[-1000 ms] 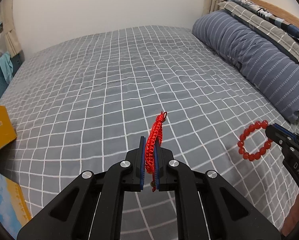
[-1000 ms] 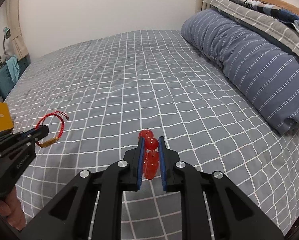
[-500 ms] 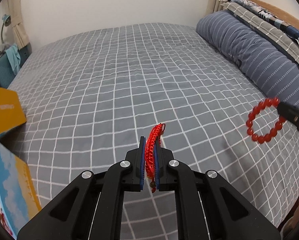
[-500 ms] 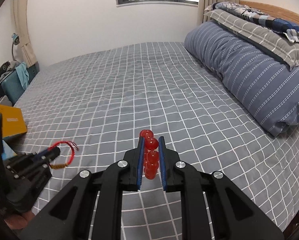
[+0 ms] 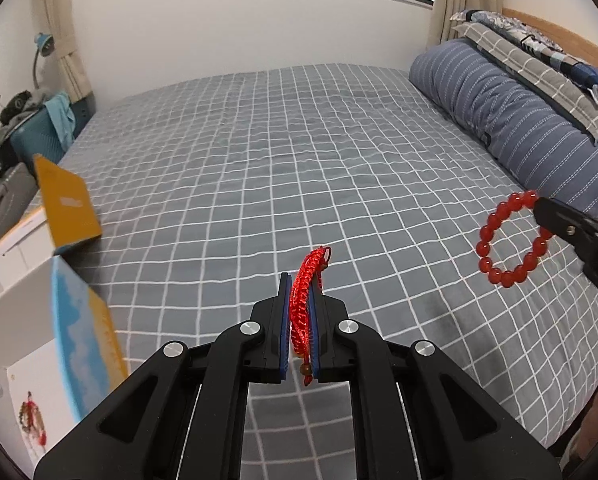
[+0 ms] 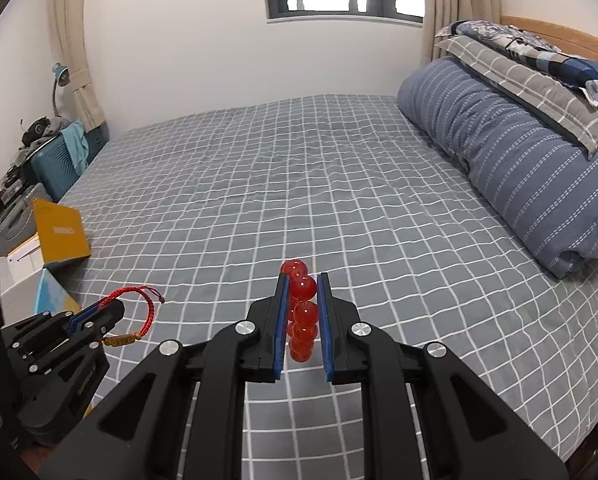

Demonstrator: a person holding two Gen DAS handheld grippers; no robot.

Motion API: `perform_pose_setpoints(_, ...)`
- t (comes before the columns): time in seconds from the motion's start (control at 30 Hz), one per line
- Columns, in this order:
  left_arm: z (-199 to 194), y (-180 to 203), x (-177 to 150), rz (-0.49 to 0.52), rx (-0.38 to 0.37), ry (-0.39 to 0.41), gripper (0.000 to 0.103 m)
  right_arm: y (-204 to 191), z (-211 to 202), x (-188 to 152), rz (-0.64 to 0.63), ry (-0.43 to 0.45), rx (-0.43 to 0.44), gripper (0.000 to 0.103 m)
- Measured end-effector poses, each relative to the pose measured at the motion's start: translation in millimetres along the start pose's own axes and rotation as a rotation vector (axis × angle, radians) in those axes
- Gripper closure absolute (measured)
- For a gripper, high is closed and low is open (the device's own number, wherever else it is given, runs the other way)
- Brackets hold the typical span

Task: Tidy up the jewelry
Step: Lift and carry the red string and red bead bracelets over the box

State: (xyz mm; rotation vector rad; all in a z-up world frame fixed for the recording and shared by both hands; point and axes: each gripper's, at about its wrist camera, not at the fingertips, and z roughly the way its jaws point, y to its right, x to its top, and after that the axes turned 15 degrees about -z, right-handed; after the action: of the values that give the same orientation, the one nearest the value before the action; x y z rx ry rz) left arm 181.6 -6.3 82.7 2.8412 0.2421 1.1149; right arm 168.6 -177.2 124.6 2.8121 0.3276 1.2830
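Note:
My left gripper (image 5: 299, 292) is shut on a red braided cord bracelet (image 5: 305, 292), held above the grey checked bed; it also shows in the right wrist view (image 6: 133, 308), with a small gold charm hanging below. My right gripper (image 6: 302, 288) is shut on a red bead bracelet (image 6: 302, 312), held above the bed; the bead bracelet hangs as a ring in the left wrist view (image 5: 507, 240) at the right. An open box with an orange lid (image 5: 65, 204) and a blue-lined flap (image 5: 79, 340) stands at the left bed edge.
The grey checked bed (image 6: 299, 200) fills both views. A rolled blue striped duvet (image 6: 519, 176) and pillows lie along the right side. A teal suitcase (image 6: 59, 164) and clutter stand at the left by the wall.
Both grippers have risen and pulled back from the bed with their bracelets. The box at the left has come further into both views.

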Motion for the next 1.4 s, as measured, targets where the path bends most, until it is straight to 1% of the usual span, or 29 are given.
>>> perform_pose_setpoints(0.13, -15.8, -13.4, -0.4, -0.013, 0.018, 0.015, 0.096, -14.4, -6.8, 1.8, -0.019, 0.009, 0.016, 0.09)
perform_pose_setpoints(0.3, -35.3, -39.5, 1.1, -0.037, 0.046, 0.032, 0.096, -38.0, -15.2, 4.5, -0.036, 0.021, 0.046, 0.09)
perform_pose_setpoints(0.47, -54.6, -73.3, 5.4, -0.077, 0.089, 0.058, 0.096, -71.0, -21.8, 6.7, -0.033, 0.027, 0.126, 0.09)
perform_pose_setpoints(0.53, -63.3, -87.7, 6.1, -0.093, 0.103, 0.071, 0.096, -86.4, -22.5, 9.8, -0.055, 0.026, 0.14, 0.09)
perform_pose_setpoints(0.77, -90.3, -151.1, 5.3, -0.17, 0.169, 0.101, 0.096, -156.6, -31.0, 25.1, -0.135, 0.048, 0.21, 0.09)
perform_pose_setpoints(1.03, -119.6, -245.3, -8.1, -0.297, 0.276, 0.121, 0.096, -251.2, -38.9, 40.8, -0.241, 0.076, 0.313, 0.09)
perform_pose_setpoints(1.17, -130.4, -290.7, -20.1, -0.355, 0.322, 0.119, 0.096, -306.5, -38.6, 38.8, -0.308, 0.067, 0.369, 0.09)
perform_pose_setpoints(1.27, -135.6, -324.1, -31.2, -0.391, 0.362, 0.109, 0.095, -340.0, -34.8, 31.9, -0.344, 0.054, 0.401, 0.09)
perform_pose_setpoints(1.4, -132.9, -351.4, -44.9, -0.422, 0.398, 0.085, 0.095, -375.0, -25.1, 18.1, -0.38, 0.02, 0.435, 0.09)
